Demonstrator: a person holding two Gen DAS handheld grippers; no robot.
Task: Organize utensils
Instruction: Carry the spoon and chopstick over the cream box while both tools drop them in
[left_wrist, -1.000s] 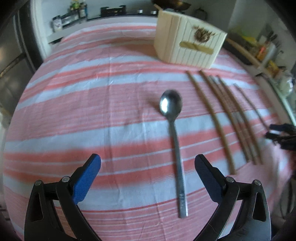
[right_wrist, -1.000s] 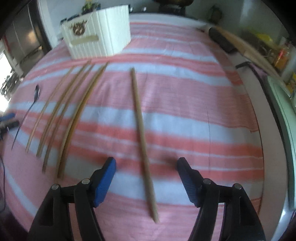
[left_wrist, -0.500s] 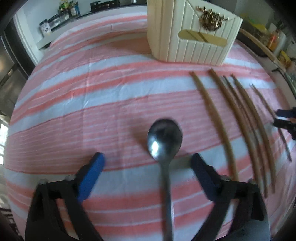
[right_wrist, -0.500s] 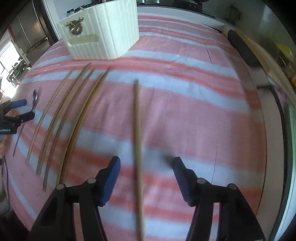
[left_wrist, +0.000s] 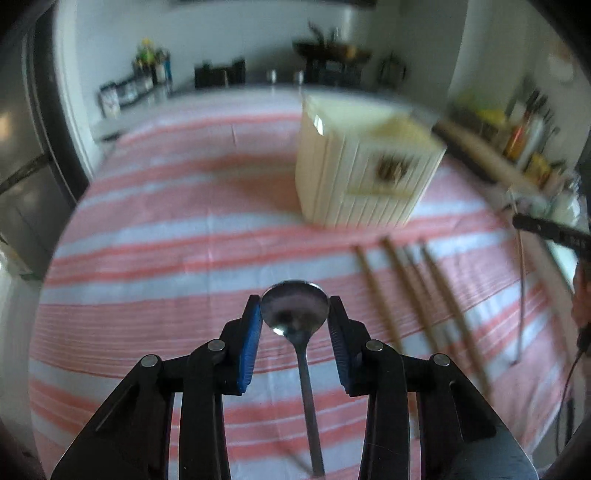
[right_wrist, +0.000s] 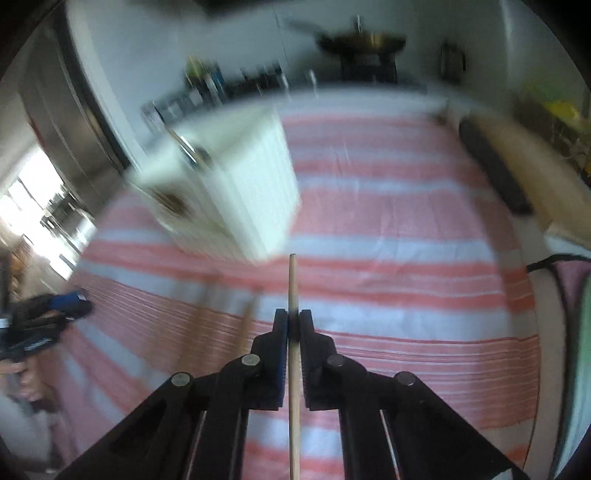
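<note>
My left gripper (left_wrist: 294, 306) is shut on the bowl of a metal spoon (left_wrist: 295, 314) and holds it above the striped cloth; the handle hangs back under the jaws. My right gripper (right_wrist: 293, 317) is shut on a wooden chopstick (right_wrist: 293, 280), whose tip points toward the cream ribbed utensil holder (right_wrist: 236, 192). The holder also shows in the left wrist view (left_wrist: 365, 173). Several wooden chopsticks (left_wrist: 410, 291) lie on the cloth right of the spoon. The left gripper shows at the left edge of the right wrist view (right_wrist: 48, 314).
The table wears a pink and white striped cloth (left_wrist: 177, 258). A dark roll (right_wrist: 495, 166) lies by the right table edge. A counter with jars and bottles (left_wrist: 147, 77) stands behind. The right gripper's arm (left_wrist: 550, 232) crosses the far right.
Both grippers closed: the left on the spoon's bowl, the right on the single chopstick. Both have lifted their pieces off the cloth and tilted up toward the holder.
</note>
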